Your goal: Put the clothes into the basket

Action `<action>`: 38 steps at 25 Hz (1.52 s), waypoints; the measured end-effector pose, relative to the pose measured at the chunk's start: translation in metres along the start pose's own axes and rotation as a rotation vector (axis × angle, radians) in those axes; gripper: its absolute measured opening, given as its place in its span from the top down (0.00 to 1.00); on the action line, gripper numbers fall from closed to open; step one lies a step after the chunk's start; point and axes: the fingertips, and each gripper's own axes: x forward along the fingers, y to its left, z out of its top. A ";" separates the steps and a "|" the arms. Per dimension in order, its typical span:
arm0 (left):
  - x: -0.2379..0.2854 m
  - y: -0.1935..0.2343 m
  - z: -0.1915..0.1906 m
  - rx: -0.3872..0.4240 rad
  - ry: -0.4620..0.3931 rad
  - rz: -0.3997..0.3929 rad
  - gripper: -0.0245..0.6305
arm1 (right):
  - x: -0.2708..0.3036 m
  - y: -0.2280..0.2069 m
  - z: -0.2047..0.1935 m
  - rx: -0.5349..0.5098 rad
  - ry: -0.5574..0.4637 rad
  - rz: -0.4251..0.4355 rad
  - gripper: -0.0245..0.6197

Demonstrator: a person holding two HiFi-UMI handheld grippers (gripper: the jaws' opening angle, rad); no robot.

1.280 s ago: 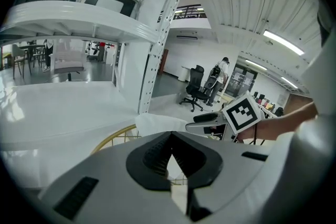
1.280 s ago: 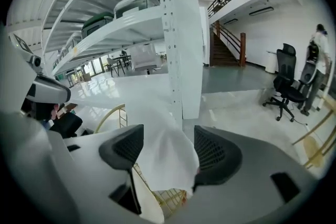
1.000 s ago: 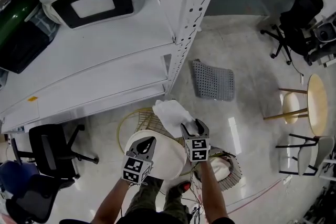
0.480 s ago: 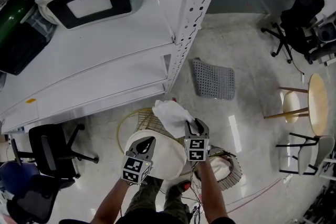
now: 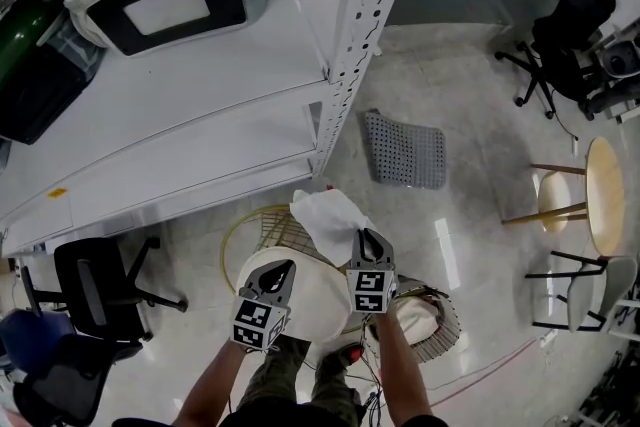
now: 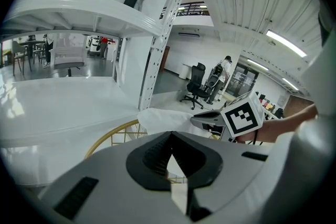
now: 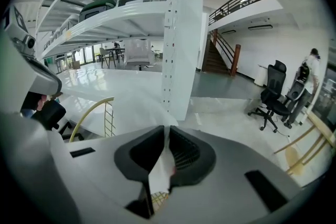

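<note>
From the head view: right gripper (image 5: 365,237) pointing up-frame, tips sunk in the near edge of the white cloth (image 5: 325,213), jaws closing on it and only a sliver apart. Rest of the cloth spread ahead and slightly left of those tips, long axis running away from them, draped on the rim of the yellow wire basket (image 5: 232,240). Left gripper (image 5: 282,270) just beside and to the left, over a white round surface (image 5: 315,305), short of the cloth; right hand plainly the nearer. Woven basket (image 5: 445,325) behind and right of the right hand (which basket the task means, not clear).

From the left gripper view: jaws drawn together, tips meeting, nothing visibly caught; cloth (image 6: 160,117) ahead-right of the tips, right gripper (image 6: 194,119) on it, yellow rim (image 6: 113,134) ahead-left.

From the right gripper view: a fold of cloth (image 7: 159,173) pinched upright between the ribbed pads, the remainder billowing forward past the tips, yellow rim (image 7: 92,107) off to the left.

Likely next: lifting the cloth clear of the rim before carrying it over a basket opening.
</note>
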 end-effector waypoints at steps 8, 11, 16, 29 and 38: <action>-0.006 -0.006 0.001 0.008 -0.006 -0.002 0.96 | -0.002 -0.002 0.002 0.103 -0.030 0.039 0.90; -0.013 -0.008 0.005 0.015 -0.016 0.000 0.96 | -0.010 -0.003 0.008 0.133 -0.056 0.051 0.90; -0.025 -0.011 0.015 0.028 -0.044 0.010 0.96 | -0.027 -0.002 0.022 0.164 -0.106 0.063 0.90; -0.063 -0.036 0.038 0.075 -0.131 0.030 0.96 | -0.110 -0.019 0.074 0.214 -0.287 0.043 0.90; -0.090 -0.079 0.050 0.108 -0.179 0.010 0.96 | -0.194 -0.034 0.092 0.250 -0.406 0.003 0.90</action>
